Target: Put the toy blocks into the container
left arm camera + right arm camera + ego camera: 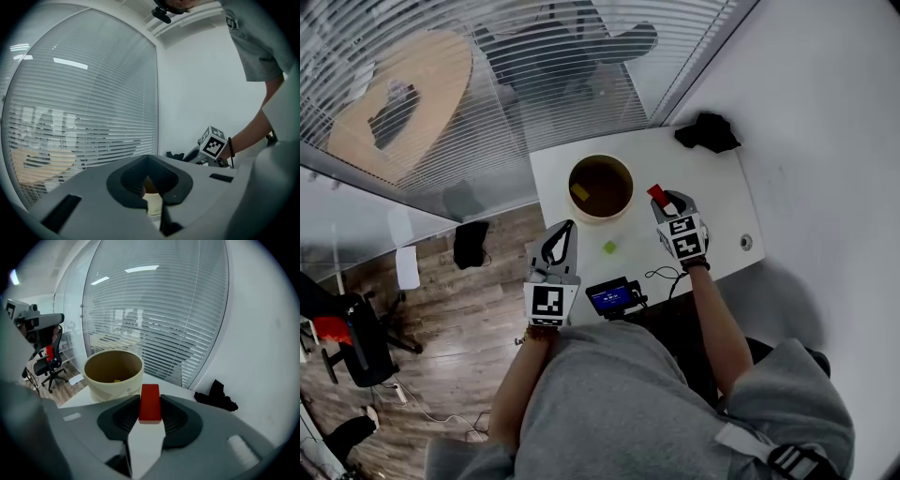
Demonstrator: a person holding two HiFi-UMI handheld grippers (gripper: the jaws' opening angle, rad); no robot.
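Right hand-held gripper (150, 411) clamps a red block (150, 401), held above the counter (712, 187) just right of the container (115, 387). Left hand-held gripper (566, 228), jaws together and empty, is near-left of the container.

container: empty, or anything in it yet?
Not empty. One yellow block lies on the bottom of the container. The right gripper view also shows it through the open top. Nothing else is visible inside.
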